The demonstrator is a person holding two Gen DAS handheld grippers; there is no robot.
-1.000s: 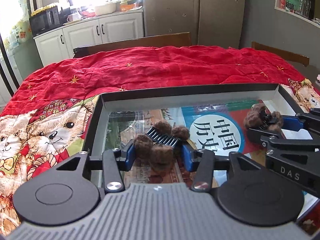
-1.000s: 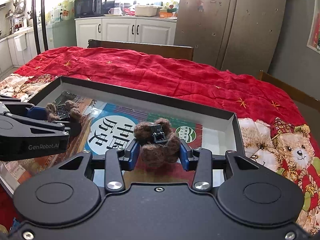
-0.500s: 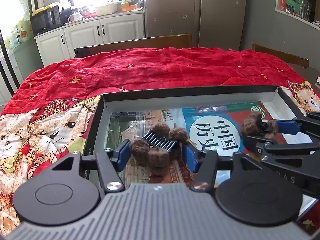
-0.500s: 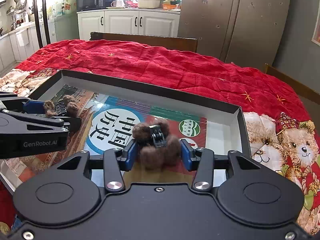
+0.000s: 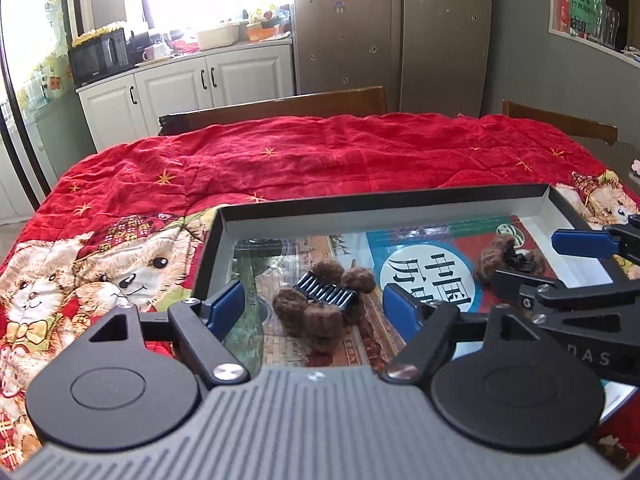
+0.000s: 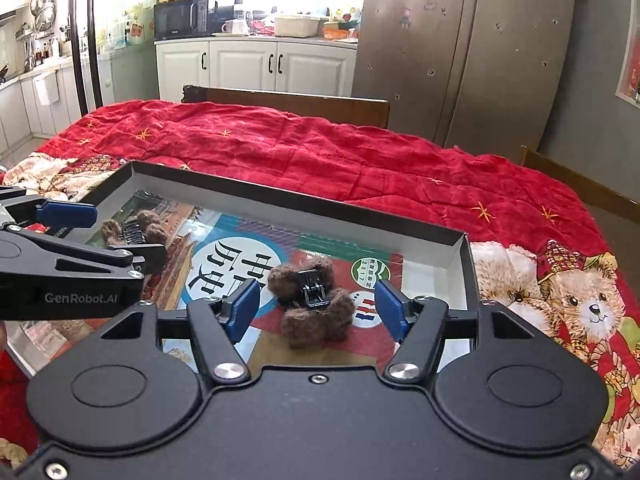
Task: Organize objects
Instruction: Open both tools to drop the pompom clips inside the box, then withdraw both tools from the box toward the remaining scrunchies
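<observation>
Nearest the left wrist camera: left gripper (image 5: pixel 314 306), blue pads spread wide, gripping nothing. Between those pads but clear of both: a brown fuzzy hair clip (image 5: pixel 323 307) with a black comb-toothed middle, lying on the tray floor toward the tray's left end. Nearest the right wrist camera: right gripper (image 6: pixel 318 306), blue fingers (image 6: pixel 390 312) likewise parted, holding nothing. Between them, untouched: a second brown fuzzy clip (image 6: pixel 314 302) with a black hinge on top, resting toward the tray's right end.

Under both clips: a shallow black-rimmed tray (image 6: pixel 296 196) with pale inner walls and a glossy printed sheet on its floor, a white circle with dark characters (image 6: pixel 236 268) at the tray's middle, between the two clips. In the right wrist view, left gripper seen side-on over the tray's left end; in the left wrist view, right gripper over its right end.

Beneath and beyond the tray: a red quilted cover (image 5: pixel 320 156) with gold stars and teddy-bear panels. Past the tray's far rim: a dark wooden chair back (image 6: pixel 288 100). Farther still: white cabinets (image 6: pixel 256 66), a black microwave (image 6: pixel 182 20) and a tall grey refrigerator (image 6: pixel 468 48).
</observation>
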